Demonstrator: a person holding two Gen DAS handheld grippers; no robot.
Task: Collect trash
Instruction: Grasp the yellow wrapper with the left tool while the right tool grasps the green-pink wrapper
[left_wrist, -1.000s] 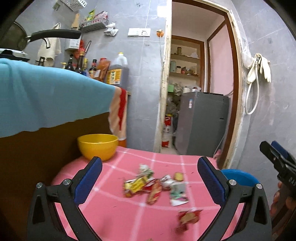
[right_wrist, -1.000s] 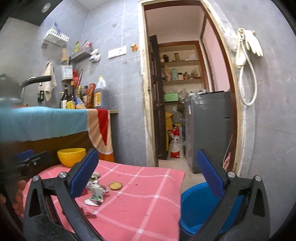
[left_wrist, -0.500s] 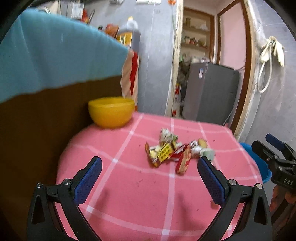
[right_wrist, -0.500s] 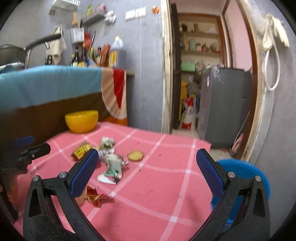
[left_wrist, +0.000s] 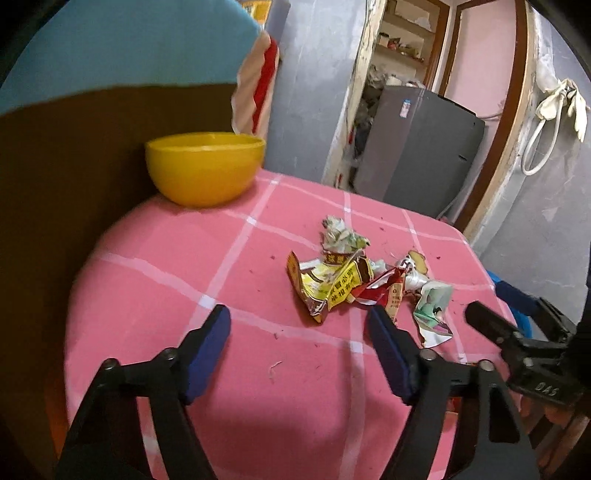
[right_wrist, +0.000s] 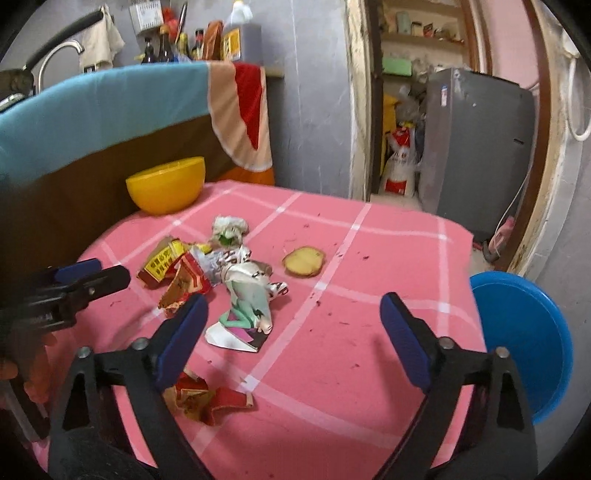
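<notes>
On the pink cloth (left_wrist: 155, 280) our left gripper (left_wrist: 299, 321) is closing on nothing, the bowl (left_wrist: 205, 168) at its eleven o'clock and the wrappers (left_wrist: 354, 280) at one o'clock. Our right gripper (right_wrist: 293, 308) is closing too, still wide, nothing between its jaws. The wrappers (right_wrist: 218, 269) lie at its eleven o'clock, one red scrap (right_wrist: 210, 400) at seven, the blue bin (right_wrist: 521, 343) off the cloth at three.
</notes>
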